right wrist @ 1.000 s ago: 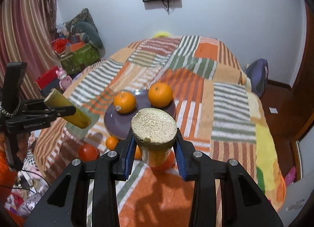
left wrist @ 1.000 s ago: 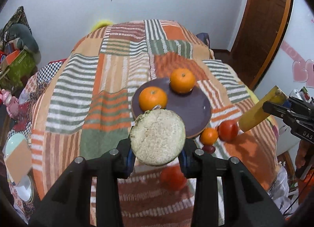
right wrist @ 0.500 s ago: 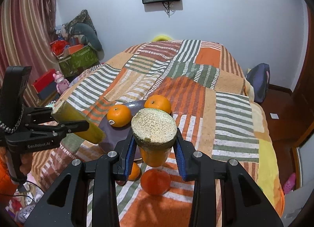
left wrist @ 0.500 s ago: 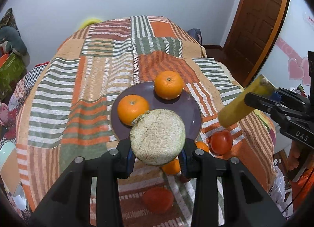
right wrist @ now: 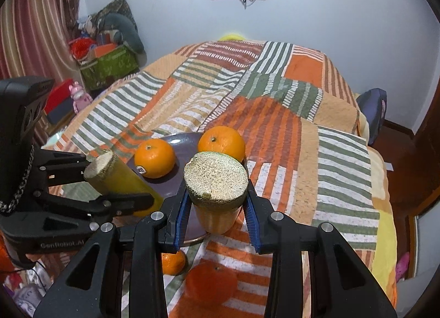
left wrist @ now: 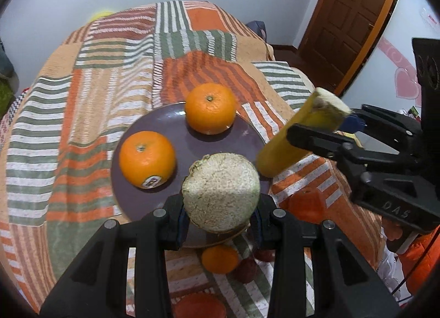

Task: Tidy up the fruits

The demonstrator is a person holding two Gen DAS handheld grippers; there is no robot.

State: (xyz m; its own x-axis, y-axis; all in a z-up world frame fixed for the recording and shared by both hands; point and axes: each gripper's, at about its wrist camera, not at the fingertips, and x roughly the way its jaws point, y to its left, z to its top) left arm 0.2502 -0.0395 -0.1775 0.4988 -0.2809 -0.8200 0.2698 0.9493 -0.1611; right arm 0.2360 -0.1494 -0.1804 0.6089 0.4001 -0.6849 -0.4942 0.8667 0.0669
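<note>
Both grippers held corn over the plate

Left gripper [left wrist: 221,215] clenched a corn piece [left wrist: 221,193] at lower centre; right gripper [right wrist: 217,208] gripped another corn piece [right wrist: 216,177] above the purple plate [left wrist: 165,117].

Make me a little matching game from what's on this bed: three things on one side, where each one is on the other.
Things:
1. stickered orange
2. small orange
3. yellow stalk piece

Places:
a. on the blanket, off the plate
b. clamped in the left gripper
c. on the purple plate

Pairs: 1-c, 2-a, 3-b
</note>
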